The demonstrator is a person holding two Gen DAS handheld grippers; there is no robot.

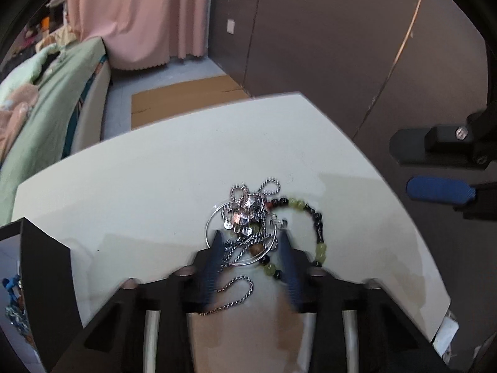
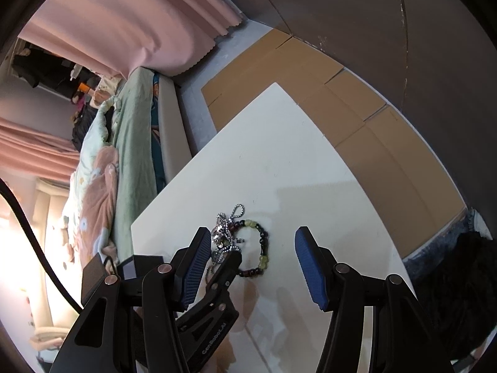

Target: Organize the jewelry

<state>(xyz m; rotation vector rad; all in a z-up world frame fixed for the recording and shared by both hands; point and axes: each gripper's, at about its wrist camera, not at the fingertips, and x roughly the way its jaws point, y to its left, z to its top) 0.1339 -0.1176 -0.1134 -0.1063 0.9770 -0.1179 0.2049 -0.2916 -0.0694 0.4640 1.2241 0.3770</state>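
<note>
A tangle of jewelry (image 1: 248,217) is being shown at the lower centre of the left wrist view, lying on the white tabletop (image 1: 139,186). In it, silver ball chains (image 1: 267,186) are being seen knotted over a thin clear ring (image 1: 211,220), with a small silver charm cluster (image 1: 245,214) at the middle. A beaded bracelet (image 1: 318,230) of green and dark beads is curving out to the right of the pile and touching it.

The left gripper (image 1: 250,248) is being held low over the pile, its blue-padded jaws standing narrowly apart with the chains and ring lying between them; whether anything is being gripped cannot be told. A loose length of chain (image 1: 239,286) is trailing back between the jaws toward the bottom of the frame.

In the right wrist view, the right gripper (image 2: 251,267) is being held with its jaws wide apart and nothing between the pads. The beaded bracelet (image 2: 262,248) and the silver chains (image 2: 225,233) are being seen just beyond its left finger, with the left gripper's black body (image 2: 217,295) reaching in from the lower centre to the pile.

A black box (image 1: 46,279) is being shown at the lower left edge of the left wrist view. A bed (image 2: 124,143) with green bedding is lying at left, pink curtains (image 2: 139,15) above it.
</note>
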